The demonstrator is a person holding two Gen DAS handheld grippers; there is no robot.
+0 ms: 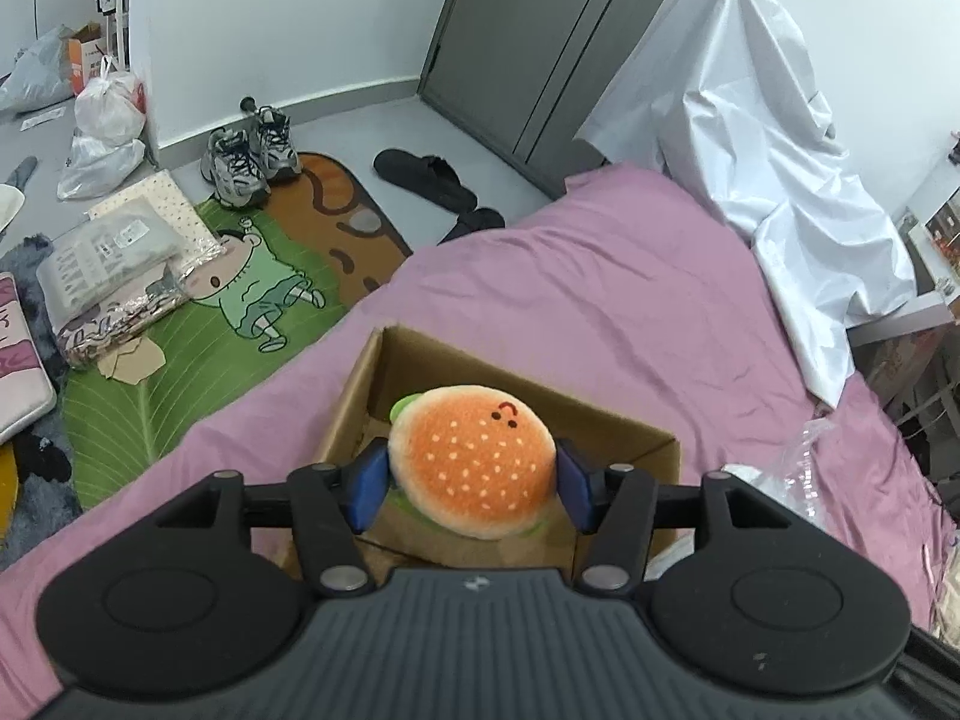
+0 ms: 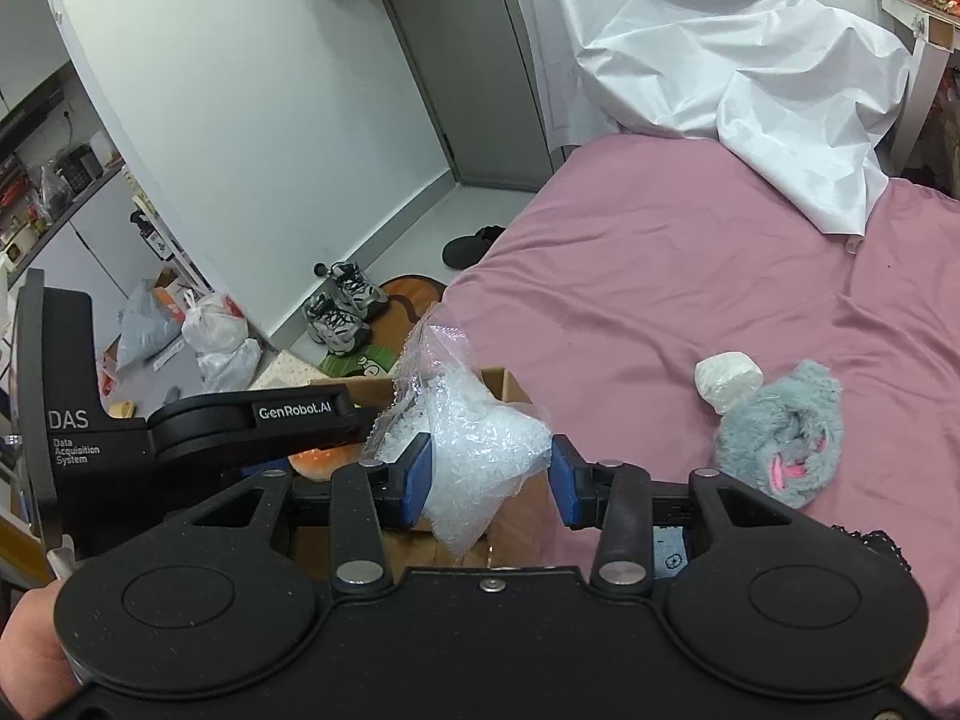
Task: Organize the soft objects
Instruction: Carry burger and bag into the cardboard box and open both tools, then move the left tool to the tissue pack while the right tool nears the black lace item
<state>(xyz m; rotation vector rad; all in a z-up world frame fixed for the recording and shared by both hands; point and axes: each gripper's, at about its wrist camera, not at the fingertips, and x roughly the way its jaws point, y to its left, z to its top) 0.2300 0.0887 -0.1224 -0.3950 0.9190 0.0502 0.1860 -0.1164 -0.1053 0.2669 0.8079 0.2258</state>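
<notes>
An orange burger plush [image 1: 471,462] with a small stitched face sits between the blue pads of my left gripper [image 1: 468,480], just over the open cardboard box [image 1: 528,384] on the pink bed. The pads stand at its sides without denting it, and a thin gap shows at the right pad. My right gripper [image 2: 489,474] is shut on a clear bag of white pellets [image 2: 474,450], held beside the same box [image 2: 501,378]. The left gripper's body [image 2: 252,426] crosses the right wrist view, with the burger [image 2: 318,459] peeking out below it.
A grey fluffy plush [image 2: 780,438] and a small white wrapped bundle [image 2: 726,381] lie on the pink sheet [image 2: 660,276] to the right. A white plastic cover [image 1: 768,138] drapes the bed's far end. Shoes [image 1: 252,156], bags and a cartoon mat [image 1: 252,300] crowd the floor at left.
</notes>
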